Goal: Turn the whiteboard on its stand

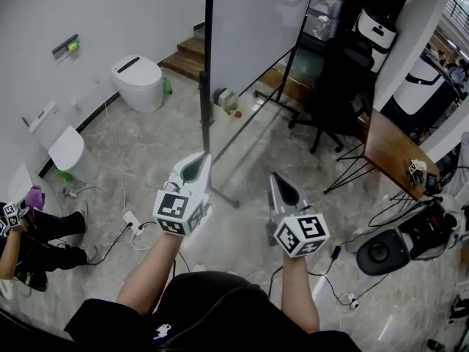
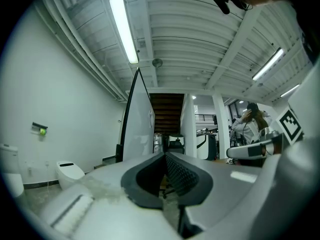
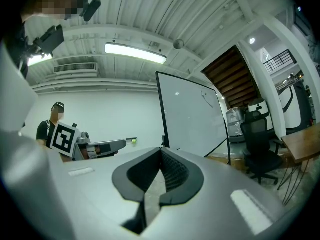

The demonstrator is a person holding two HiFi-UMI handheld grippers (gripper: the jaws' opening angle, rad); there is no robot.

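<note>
**Operator:** Start with the head view. Where is everything?

**Guide:** The whiteboard (image 1: 253, 28) is ahead of you, upright on its stand (image 1: 206, 116) and well apart from both tongs. Your left gripper (image 1: 196, 166) and right gripper (image 1: 282, 185) are held level, side by side, pointing towards the foot of the stand. Neither touches anything. Watch the power strip (image 1: 132, 218) and its cables on the floor to your left. The office chair (image 1: 333, 86) is near the stand's far leg, and I think a swinging board could catch it.

**Operator:** And the left gripper view?

**Guide:** Its jaws are pressed together with nothing between them. You see the board almost edge-on, with its dark frame edge nearest you. That edge looks like the best place to take hold. Closed tips can only push, so part the jaws before you reach it.

**Operator:** The right gripper view?

**Guide:** It's the same there: the jaws are closed and empty. This view shows the board's white face, with the chair off to its right. I'd say the turn hasn't begun. Step closer and clamp one gripper on the frame at about mid-height. Steady the board with the other gripper. Then turn it slowly so the stand doesn't tip or slide, and keep your feet clear of its floor bar.
</note>
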